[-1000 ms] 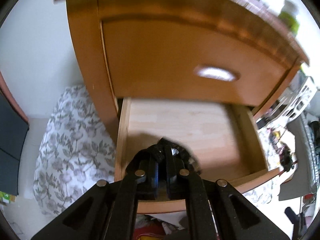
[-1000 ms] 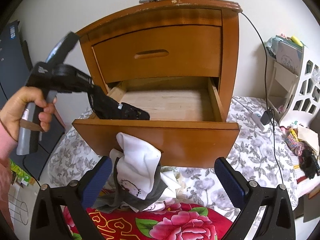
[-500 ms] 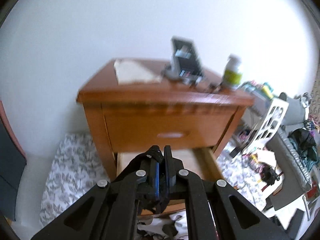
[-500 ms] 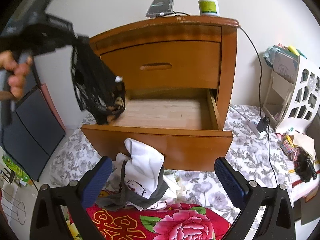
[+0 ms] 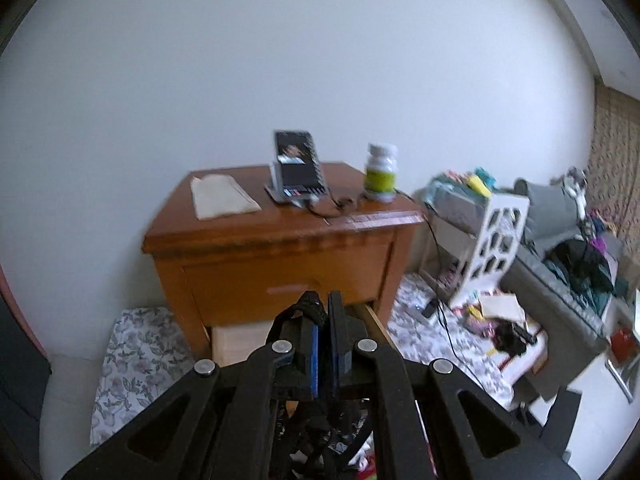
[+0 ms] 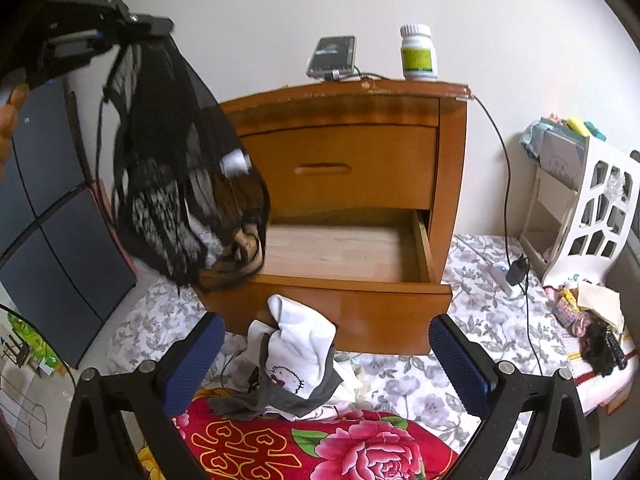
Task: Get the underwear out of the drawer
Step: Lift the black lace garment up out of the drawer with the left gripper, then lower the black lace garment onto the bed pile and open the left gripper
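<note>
My left gripper (image 5: 323, 312) is shut on black lace underwear (image 6: 176, 184). The garment hangs free from the left gripper (image 6: 156, 30) at the upper left of the right wrist view, above and left of the open bottom drawer (image 6: 344, 252). In the left wrist view only a black edge of the underwear (image 5: 308, 308) shows between the blue pads. The drawer's pale wooden floor is bare. My right gripper (image 6: 322, 354) stands open, low in front of the drawer, over a pile of white and grey clothes (image 6: 292, 360).
The wooden nightstand (image 6: 452, 168) carries a phone (image 6: 332, 56), a white bottle (image 6: 418, 54) and a cable. A red flowered cloth (image 6: 320, 444) lies under the pile. A white cut-out rack (image 6: 592, 208) stands right, dark panels (image 6: 48, 200) left.
My left gripper has risen out of the drawer with the black underwear, which now hangs well above the drawer's front. The right gripper drew back slightly.
</note>
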`<state>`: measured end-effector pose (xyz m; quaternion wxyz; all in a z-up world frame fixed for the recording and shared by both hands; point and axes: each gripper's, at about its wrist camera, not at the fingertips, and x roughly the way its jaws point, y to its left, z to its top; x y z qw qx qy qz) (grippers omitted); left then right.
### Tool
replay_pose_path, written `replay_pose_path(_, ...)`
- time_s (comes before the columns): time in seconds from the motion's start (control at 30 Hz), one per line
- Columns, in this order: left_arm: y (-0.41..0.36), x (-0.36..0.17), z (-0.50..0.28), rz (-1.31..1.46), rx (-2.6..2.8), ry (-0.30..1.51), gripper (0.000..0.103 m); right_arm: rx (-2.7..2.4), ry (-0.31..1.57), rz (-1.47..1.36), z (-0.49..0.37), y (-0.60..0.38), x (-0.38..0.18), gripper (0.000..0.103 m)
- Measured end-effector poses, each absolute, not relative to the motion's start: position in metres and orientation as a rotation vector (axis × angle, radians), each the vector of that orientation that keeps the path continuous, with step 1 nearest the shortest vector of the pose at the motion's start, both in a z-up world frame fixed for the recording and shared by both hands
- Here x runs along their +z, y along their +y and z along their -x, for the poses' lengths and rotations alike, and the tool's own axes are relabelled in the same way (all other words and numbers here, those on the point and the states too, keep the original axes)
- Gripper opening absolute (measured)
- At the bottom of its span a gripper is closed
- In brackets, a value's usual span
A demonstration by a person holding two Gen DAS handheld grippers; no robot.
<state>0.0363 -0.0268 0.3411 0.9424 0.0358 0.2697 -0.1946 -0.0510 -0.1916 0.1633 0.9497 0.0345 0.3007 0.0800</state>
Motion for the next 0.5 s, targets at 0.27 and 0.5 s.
replay_pose_path(0.27,-0.057,0.281,-0.038,-0.095,-0.462,0.682,0.004,0.161,0.613,-0.066,0.057,-0.195,0.163,0.103)
replay_pose_path(0.5,-0.063,0.205,-0.052,-0.038,-0.489,0.821,0.004,0.150,0.651,-0.079,0.050,-0.202,0.150,0.103)
